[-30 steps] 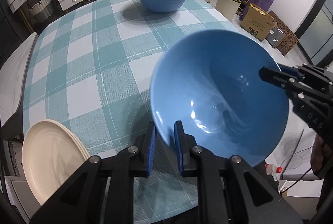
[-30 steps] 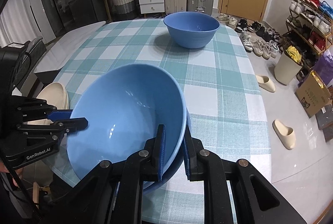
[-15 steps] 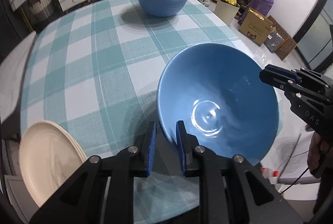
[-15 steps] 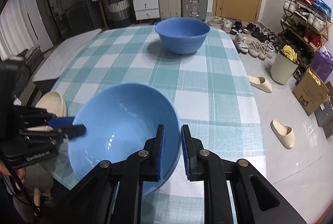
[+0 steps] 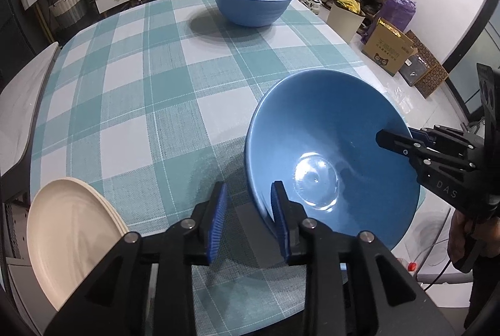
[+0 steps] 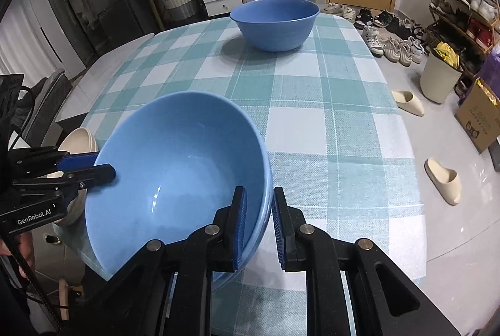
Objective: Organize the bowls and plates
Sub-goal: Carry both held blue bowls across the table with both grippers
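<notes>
Left wrist view: left gripper (image 5: pixel 248 215), jaws just opening, straddles the near blue bowl (image 5: pixel 331 154) rim, lower centre. Right gripper (image 6: pixel 257 225) pinches the opposite rim

My two handheld grippers are matte black plastic, each finger faced with a ribbed blue pad and pinned with round silver screws. The left gripper (image 5: pixel 247 217) carries white "GenRobot.AI" lettering on its side; the right gripper (image 6: pixel 258 222) reads "DAS". Black cables trail from both handles.
</notes>
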Motion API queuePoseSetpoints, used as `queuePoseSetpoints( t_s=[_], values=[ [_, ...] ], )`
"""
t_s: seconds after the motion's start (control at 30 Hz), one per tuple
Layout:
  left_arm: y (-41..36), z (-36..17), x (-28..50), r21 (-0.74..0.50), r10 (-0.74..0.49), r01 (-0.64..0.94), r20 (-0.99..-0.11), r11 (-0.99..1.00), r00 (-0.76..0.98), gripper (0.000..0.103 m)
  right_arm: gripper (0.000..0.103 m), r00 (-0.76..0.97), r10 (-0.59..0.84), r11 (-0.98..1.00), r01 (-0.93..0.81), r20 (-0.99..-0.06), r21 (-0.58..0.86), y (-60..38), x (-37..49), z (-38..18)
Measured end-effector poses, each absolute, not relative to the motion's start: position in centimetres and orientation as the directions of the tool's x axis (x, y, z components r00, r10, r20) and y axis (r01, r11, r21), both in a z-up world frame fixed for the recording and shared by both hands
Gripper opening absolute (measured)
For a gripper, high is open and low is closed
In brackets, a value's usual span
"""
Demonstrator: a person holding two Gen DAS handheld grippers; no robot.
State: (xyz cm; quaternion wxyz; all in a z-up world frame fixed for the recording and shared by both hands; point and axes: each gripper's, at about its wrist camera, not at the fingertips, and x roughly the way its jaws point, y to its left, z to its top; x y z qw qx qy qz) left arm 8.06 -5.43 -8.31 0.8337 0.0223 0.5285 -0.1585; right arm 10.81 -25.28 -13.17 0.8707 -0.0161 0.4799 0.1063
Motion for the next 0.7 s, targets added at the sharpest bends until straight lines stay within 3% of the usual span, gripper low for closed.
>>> queuePoseSetpoints(
  t_s=[0.17,0.2,0.3,0.5,0.57,0.63,0.7],
  values=[
    [-5.4,-8.5,8.1,-0.141,-0.247,0.287,-0.893,0.948,0.376,0.034,0.021,0.492,0.172,0.978,-0.189,-0.853,0.088,-25.5,11.3,-13.6],
    [-5.4,-8.8,8.2,-0.147,-0.25,0.285,-0.895,0.947,0.369,0.042,0.027,0.486,0.171,0.978,-0.188,-0.857,0.088,-25.6,11.3,-13.6],
    [-5.1,-9.6,8.3,-0.179,-0.274,0.278,-0.894,0.944,0.354,0.044,0.036,0.477,0.173,0.979,-0.179,-0.862,0.097,-26.1,11.3,-13.9],
    [-5.6,-9.9,8.1,-0.209,-0.304,0.29,-0.891,0.934,0.337,0.042,0.036,0.42,0.245,0.966,-0.178,-0.874,0.185,-26.0,11.6,-15.1],
    [-5.7,-10.0,8.1,-0.233,-0.328,0.299,-0.886,0.925,0.327,0.041,0.031,0.422,0.259,0.963,-0.184,-0.869,0.197,-25.8,11.6,-15.1],
    [-5.9,-10.3,8.2,-0.255,-0.35,0.311,-0.886,0.915,0.303,0.026,0.025,0.416,0.278,0.958,-0.187,-0.866,0.218,-25.7,11.6,-15.1],
    [-6.0,-10.2,8.3,-0.269,-0.364,0.313,-0.881,0.911,0.302,0.025,0.023,0.417,0.281,0.957,-0.192,-0.864,0.219,-25.6,11.7,-14.9]
  ],
)
